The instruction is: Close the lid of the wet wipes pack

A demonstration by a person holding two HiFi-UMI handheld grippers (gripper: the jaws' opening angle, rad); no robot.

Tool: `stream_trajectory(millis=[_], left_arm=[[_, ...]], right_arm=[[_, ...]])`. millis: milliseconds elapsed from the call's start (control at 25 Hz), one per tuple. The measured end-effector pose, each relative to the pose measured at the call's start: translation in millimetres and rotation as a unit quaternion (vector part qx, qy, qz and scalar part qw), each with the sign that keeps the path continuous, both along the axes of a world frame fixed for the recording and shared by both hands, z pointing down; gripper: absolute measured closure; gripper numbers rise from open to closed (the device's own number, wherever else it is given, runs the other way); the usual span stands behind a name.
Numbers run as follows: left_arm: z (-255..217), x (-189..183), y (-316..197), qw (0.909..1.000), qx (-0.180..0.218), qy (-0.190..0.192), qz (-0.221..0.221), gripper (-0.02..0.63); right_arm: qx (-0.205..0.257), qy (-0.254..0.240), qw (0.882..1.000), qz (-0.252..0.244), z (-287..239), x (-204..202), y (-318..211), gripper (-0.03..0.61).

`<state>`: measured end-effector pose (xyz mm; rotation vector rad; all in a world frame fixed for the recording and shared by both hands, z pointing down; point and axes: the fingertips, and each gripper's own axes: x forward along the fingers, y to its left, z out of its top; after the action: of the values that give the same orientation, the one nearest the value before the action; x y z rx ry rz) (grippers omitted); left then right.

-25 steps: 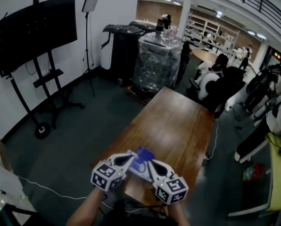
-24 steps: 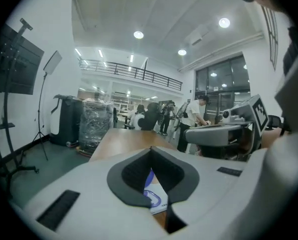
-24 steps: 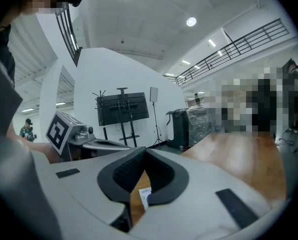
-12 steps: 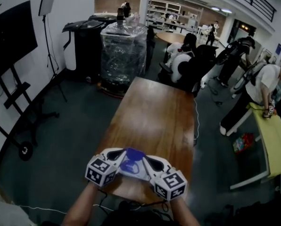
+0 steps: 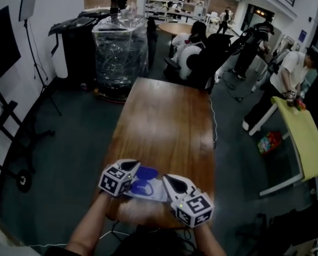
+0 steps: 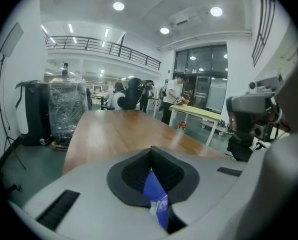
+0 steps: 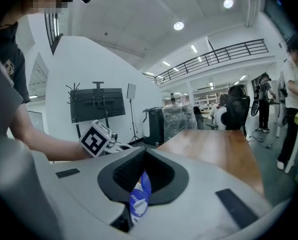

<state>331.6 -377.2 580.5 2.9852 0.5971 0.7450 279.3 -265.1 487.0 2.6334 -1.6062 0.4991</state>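
The wet wipes pack (image 5: 148, 190) hangs just above the near end of the wooden table (image 5: 164, 121), its blue lid (image 5: 146, 172) folded back at the far edge (open, as far as the head view shows). The left gripper (image 5: 133, 169) pinches the pack's left edge, jaws narrowed onto it. The right gripper (image 5: 169, 184) clamps the right edge likewise.

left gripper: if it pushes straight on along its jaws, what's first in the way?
The wet wipes pack: the left gripper has its jaws shut on it. Past the pack, only bare table shows ahead, though depth is hard to judge.
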Motion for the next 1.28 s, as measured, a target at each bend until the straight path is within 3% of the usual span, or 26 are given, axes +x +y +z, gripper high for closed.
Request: stream_trajectory(millis=[200, 360, 600, 840, 1040, 1280], left_arm=[[35.1, 16.7, -2.9, 0.9980, 0.002, -0.059, 0.022, 0.611], [47.4, 23.2, -7.2, 0.9960, 0.007, -0.082, 0.034, 0.611], [57.0, 27.3, -0.7, 0.9876, 0.009, -0.139, 0.072, 0.611], [52.7, 13.5, 11.0, 0.9845, 0.014, -0.149, 0.091, 0.611], [64.6, -7.1, 13.0, 0.9803, 0.051, -0.161, 0.102, 0.612], [83.2, -41.3, 18.2, 0.9791, 0.041, -0.178, 0.089, 0.611]], right_arm=[[-0.015, -0.014, 0.999, 0.029, 10.0, 2.0, 13.4, 0.569], [-0.022, -0.019, 0.998, 0.050, 15.5, 3.2, 25.7, 0.569], [-0.030, -0.025, 0.997, 0.067, 20.4, 4.3, 37.8, 0.569], [-0.027, -0.023, 0.997, 0.061, 20.7, 4.1, 34.6, 0.569], [-0.031, -0.030, 0.998, 0.048, 31.3, 7.6, 24.7, 0.569], [-0.055, -0.057, 0.997, 0.017, 68.1, 0.3, 3.1, 0.569]])
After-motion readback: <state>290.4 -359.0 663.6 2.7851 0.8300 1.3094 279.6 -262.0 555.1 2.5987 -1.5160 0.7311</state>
